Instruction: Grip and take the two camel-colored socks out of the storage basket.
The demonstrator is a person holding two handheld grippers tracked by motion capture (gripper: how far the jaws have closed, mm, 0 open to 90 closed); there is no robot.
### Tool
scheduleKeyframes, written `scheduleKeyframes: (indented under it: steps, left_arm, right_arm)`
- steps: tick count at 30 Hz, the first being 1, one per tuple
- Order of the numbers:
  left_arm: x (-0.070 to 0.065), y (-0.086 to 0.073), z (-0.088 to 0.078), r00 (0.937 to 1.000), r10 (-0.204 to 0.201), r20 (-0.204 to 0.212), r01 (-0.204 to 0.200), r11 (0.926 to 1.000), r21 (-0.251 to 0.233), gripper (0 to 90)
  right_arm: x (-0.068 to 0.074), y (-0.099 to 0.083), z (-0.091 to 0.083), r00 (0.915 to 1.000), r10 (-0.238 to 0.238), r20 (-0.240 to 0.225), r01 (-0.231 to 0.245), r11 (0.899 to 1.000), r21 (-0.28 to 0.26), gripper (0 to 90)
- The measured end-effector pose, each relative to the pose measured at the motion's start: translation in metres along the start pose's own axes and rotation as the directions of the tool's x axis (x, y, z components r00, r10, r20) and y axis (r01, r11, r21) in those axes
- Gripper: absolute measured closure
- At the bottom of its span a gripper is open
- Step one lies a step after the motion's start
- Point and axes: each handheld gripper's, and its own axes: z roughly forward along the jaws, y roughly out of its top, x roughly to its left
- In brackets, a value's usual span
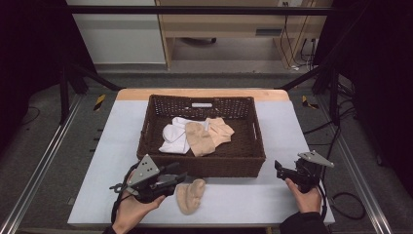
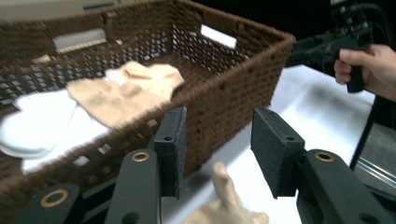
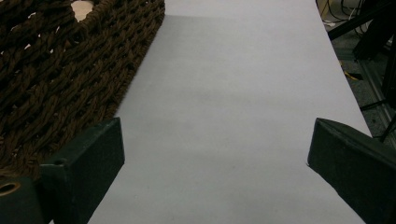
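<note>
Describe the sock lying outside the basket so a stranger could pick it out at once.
Start at the brown wicker basket in the middle of the white table. Just in front of its near wall, beside the left claw, lies a crumpled beige sock. It is the one sock on the bare table; the other beige socks and the white socks sit inside the basket.

Wooden furniture [image 1: 234, 29] beyond the table [image 1: 292, 126]

basket [image 1: 202, 165] brown woven | socks [image 1: 190, 195] beige, white | table [image 1: 292, 126] pale grey
</note>
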Motion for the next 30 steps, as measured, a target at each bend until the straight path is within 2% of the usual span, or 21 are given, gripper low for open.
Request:
scheduleKeyframes:
  steps: [7, 10, 16, 19, 21, 24, 30]
  left_arm:
    - [0.02, 0.024, 0.002, 0.9984, -0.029, -0.049, 0.027, 0.9991, -0.034, 54.6]
    - [0.027, 0.037, 0.007, 0.9969, -0.03, -0.073, 0.027, 0.9986, -0.045, 53.9]
    - [0.036, 0.056, 0.018, 0.9954, -0.024, -0.093, 0.02, 0.9986, -0.05, 53.6]
    - [0.042, 0.063, 0.025, 0.9943, -0.019, -0.105, 0.015, 0.999, -0.043, 53.0]
    - [0.048, 0.067, 0.034, 0.9926, -0.036, -0.116, 0.031, 0.9986, -0.043, 52.5]
    - [0.055, 0.072, 0.045, 0.9891, -0.04, -0.142, 0.035, 0.9988, -0.035, 51.3]
    - [0.068, 0.083, 0.065, 0.9841, -0.034, -0.174, 0.031, 0.9993, -0.02, 49.3]
  right_arm:
    - [0.0, 0.0, 0.0, 1.0, -0.008, 0.001, 0.008, 1.0, -0.014, 4.1]
    - [0.0, 0.0, 0.0, 1.0, -0.003, 0.003, 0.003, 1.0, -0.012, 4.1]
    - [0.0, 0.001, 0.0, 1.0, -0.004, 0.003, 0.004, 1.0, -0.009, 4.1]
    - [0.0, 0.001, -0.001, 1.0, -0.007, 0.003, 0.007, 1.0, -0.011, 4.1]
    - [0.0, 0.001, -0.002, 1.0, -0.006, 0.004, 0.006, 1.0, -0.017, 4.1]
    - [-0.001, 0.002, -0.002, 1.0, -0.001, 0.008, 0.002, 1.0, -0.017, 4.1]
    - [-0.002, 0.002, -0.002, 0.9999, -0.002, 0.011, 0.002, 1.0, -0.019, 4.1]
